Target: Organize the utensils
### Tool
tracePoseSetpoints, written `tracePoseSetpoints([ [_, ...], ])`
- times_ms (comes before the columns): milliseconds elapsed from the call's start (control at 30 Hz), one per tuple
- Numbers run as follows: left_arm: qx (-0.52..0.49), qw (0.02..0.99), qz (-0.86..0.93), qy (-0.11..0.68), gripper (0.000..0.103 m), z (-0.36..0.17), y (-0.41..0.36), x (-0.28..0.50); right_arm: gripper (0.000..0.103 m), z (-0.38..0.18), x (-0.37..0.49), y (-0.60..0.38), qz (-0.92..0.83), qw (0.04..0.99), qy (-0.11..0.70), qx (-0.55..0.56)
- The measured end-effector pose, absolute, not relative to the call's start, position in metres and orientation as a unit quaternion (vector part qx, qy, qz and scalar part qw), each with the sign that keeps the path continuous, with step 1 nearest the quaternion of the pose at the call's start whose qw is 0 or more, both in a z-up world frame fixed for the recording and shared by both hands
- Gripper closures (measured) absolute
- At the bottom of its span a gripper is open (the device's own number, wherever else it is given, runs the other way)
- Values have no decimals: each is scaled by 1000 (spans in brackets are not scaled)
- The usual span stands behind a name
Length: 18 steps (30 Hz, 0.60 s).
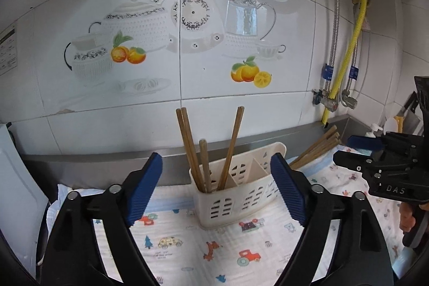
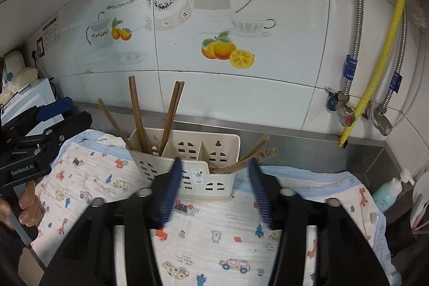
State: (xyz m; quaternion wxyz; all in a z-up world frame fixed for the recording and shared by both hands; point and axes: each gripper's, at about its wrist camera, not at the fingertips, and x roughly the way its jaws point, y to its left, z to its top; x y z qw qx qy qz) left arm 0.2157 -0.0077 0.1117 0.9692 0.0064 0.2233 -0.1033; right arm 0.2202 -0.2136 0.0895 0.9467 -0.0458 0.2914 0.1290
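Both grippers are hovering empty over the desk, facing the cream utensil caddy (image 1: 241,189) sitting on the cartoon-print cloth (image 1: 203,248). The left gripper (image 1: 215,189) is holding its blue fingers (image 1: 144,189) spread wide, nothing between them. The right gripper (image 2: 214,192) is also showing its fingers (image 2: 167,192) spread and empty, slightly blurred, so likely moving.

Four chopsticks (image 1: 203,149) are standing upright or leaning in the caddy's left-end compartment. A loose bundle of chopsticks (image 1: 316,149) is lying on the cloth just behind and right of the caddy, tips near the steel backsplash; in the right wrist view these loose chopsticks (image 2: 249,157) are showing just past the caddy's right end, between the right fingers.

Judgement: next grab is probably the loose bundle with the right gripper. Risks: the caddy looks like light plastic on soft cloth, so a finger bump could tip or slide it; thin round sticks could roll or slip out of a wide pinch; the leaning sticks could be knocked over on approach; the two grippers are working close and could collide.
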Motion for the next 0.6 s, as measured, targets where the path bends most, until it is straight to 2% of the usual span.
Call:
tracePoseSetpoints([
  [233,10,971,-85,222,9,102,-1,197,42,82,201,-211,125,948,290,-42],
  [333,7,970,-85,226,8,98,2,189,32,79,194,-210,122,949,287,-43],
  [600,1,971,-76,228,5,92,9,165,19,68,171,-206,109,953,282,-40],
])
